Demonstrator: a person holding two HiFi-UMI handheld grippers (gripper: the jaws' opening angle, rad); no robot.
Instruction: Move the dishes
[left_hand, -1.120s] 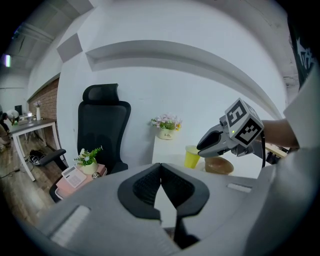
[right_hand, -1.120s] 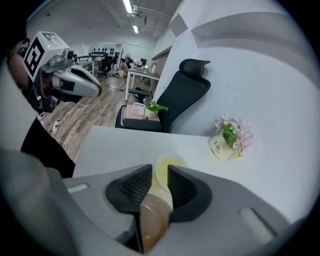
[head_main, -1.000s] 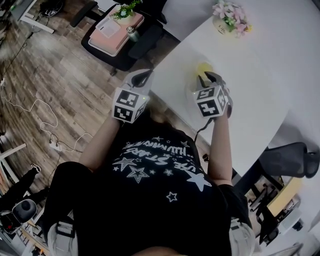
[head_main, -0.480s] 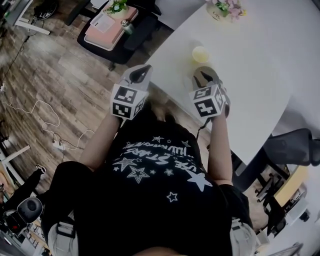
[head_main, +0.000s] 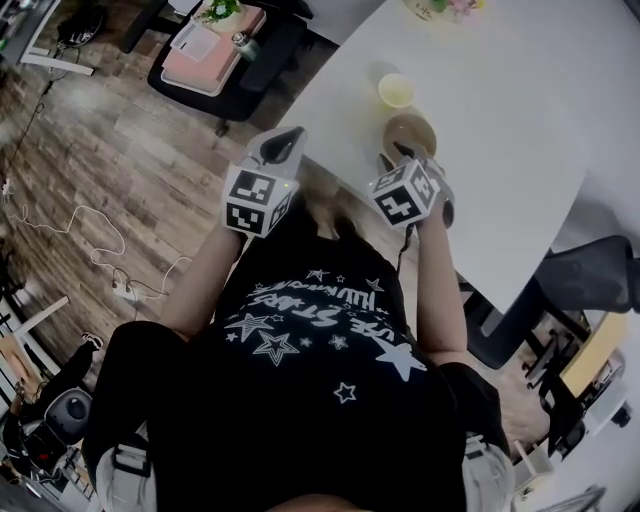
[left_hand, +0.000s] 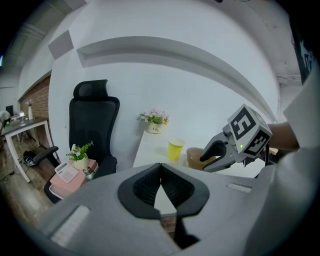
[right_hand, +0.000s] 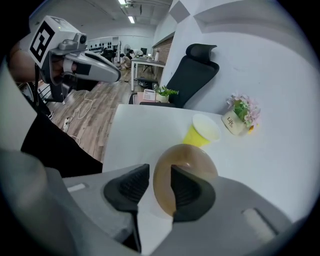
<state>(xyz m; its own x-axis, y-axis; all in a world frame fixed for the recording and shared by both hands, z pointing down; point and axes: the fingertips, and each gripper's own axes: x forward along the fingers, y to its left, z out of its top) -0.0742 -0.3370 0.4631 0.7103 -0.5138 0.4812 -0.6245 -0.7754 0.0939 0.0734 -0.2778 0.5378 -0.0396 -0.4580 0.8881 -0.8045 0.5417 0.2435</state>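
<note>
A brown bowl (head_main: 411, 131) stands on the white table (head_main: 520, 120) near its front edge, with a yellow cup (head_main: 396, 90) just behind it. My right gripper (head_main: 397, 158) points steeply down at the bowl's near side. In the right gripper view the bowl's (right_hand: 192, 159) near rim stands between the jaws of the right gripper (right_hand: 159, 172), one finger inside and one outside. The jaws have just been opening and a thin gap shows at the outer pad. My left gripper (head_main: 281, 150) hangs off the table's edge, shut (left_hand: 160, 167) and empty.
A flower pot (right_hand: 237, 120) sits at the table's far side past the cup (right_hand: 202, 131). A black office chair (left_hand: 92, 125) and a low seat with a pink item and a small plant (left_hand: 70, 172) stand left of the table. Another black chair (head_main: 590, 280) is at the right.
The right gripper has drawn back toward the table's front edge and lowered. The bowl, hidden under it a second ago, now shows ahead of it. The left gripper shifted slightly.
</note>
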